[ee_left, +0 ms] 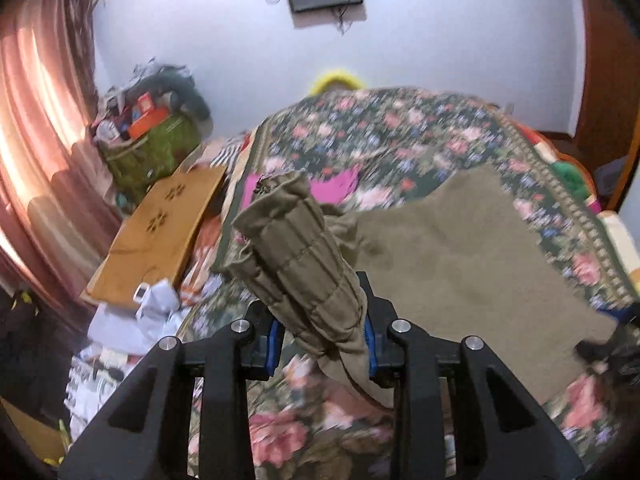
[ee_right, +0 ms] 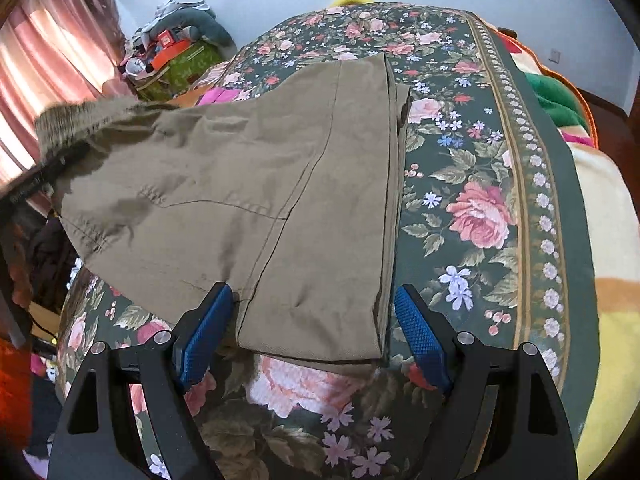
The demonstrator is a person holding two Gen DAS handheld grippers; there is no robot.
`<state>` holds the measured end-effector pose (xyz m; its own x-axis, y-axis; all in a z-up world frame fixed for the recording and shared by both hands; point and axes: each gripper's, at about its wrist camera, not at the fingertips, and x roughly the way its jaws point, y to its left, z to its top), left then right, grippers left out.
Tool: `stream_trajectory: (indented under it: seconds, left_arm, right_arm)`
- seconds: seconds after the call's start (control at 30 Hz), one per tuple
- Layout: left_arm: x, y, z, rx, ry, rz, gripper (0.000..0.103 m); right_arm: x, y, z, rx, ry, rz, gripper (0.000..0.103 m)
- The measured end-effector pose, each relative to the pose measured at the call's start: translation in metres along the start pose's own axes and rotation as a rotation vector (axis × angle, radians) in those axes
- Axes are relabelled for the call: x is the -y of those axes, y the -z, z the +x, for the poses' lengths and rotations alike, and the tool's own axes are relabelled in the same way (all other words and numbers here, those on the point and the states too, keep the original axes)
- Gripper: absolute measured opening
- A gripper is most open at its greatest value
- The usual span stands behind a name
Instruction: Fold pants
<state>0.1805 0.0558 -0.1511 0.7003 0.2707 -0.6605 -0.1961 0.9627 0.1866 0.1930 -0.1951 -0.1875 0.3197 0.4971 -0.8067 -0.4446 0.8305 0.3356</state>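
A: Where are the pants [ee_right: 256,208] right now?

B: Spread on the bed [ee_right: 472,168], over the floral bedspread. The leg end lies flat and doubled near the right gripper [ee_right: 308,328], while the elastic waistband [ee_left: 296,248] is lifted clear of the bed by the left gripper [ee_left: 320,344].

A: So the left one has a real hold?

B: Yes, its blue pads are clamped on the bunched waistband, which stands up between them. The right gripper has its fingers spread wide apart, one either side of the leg hems, gripping nothing.

A: How do you expect the cloth to behave?

B: Light, soft woven fabric, I'd judge. It sags and creases wherever it isn't supported, so one pinch point drags the rest into a droop. The ribbed waistband is the thickest, least slippery part, a good handle. The stacked hems are thinner and could slide apart if only the top layer gets caught.

A: Where should the right one take hold?

B: Across all layers at the hem edge, near a corner, so the fold carries over evenly
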Motion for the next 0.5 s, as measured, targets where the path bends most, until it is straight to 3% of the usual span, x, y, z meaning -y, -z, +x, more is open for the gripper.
stream_trajectory:
  seconds: [0.23,0.5]
  left_arm:
    - [0.033,-0.035,-0.023,0.048,0.164,0.025,0.031]
    - [0.088,-0.057,-0.017,-0.039,0.418,0.047,0.028]
  right_arm:
    - [0.004,0.002,0.001,0.004,-0.023,0.016,0.080]
    - [0.002,0.004,-0.001,0.015,-0.033,0.016,0.080]
